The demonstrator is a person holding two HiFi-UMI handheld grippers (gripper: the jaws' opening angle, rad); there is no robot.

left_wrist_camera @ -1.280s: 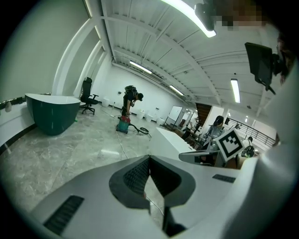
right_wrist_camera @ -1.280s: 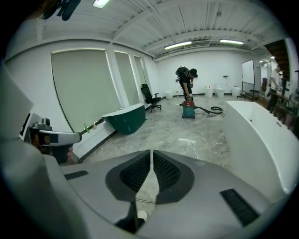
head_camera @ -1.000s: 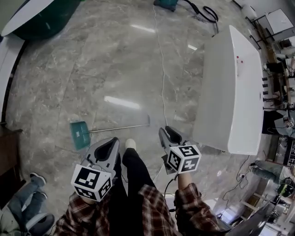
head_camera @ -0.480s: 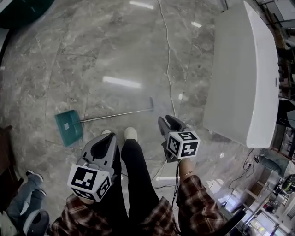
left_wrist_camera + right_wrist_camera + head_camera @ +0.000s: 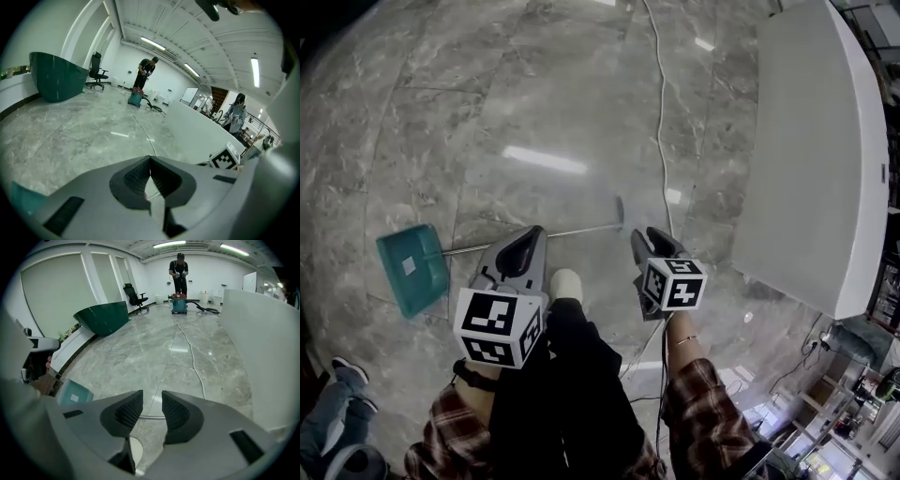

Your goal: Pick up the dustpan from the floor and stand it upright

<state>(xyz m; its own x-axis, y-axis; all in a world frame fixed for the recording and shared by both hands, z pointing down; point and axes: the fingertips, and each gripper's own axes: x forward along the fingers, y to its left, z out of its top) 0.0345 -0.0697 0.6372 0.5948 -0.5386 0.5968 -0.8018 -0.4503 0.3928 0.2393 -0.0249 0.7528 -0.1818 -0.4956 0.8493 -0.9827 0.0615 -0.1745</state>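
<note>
A teal dustpan (image 5: 411, 270) lies flat on the marble floor, its thin metal handle (image 5: 534, 234) running right to a dark grip (image 5: 619, 208). My left gripper (image 5: 525, 246) hovers over the middle of the handle, jaws shut with nothing in them (image 5: 150, 159); the pan's teal corner (image 5: 23, 197) shows at that view's lower left. My right gripper (image 5: 649, 239) hangs just right of the grip end. Its jaws have just been opening and stand open and empty (image 5: 152, 397), and the handle (image 5: 152, 417) crosses the floor below the gap. The pan (image 5: 75, 392) lies to its left.
A long white counter (image 5: 811, 159) runs down the right side. A cable (image 5: 661, 112) trails across the floor toward a distant vacuum (image 5: 179, 303) and a standing person (image 5: 178, 268). My white shoe (image 5: 565, 283) is between the grippers. Another person's legs (image 5: 337, 394) are at lower left.
Both grippers have come down toward the floor and nearer the handle. The floor looks closer, and the dustpan has slid left in the head view.
</note>
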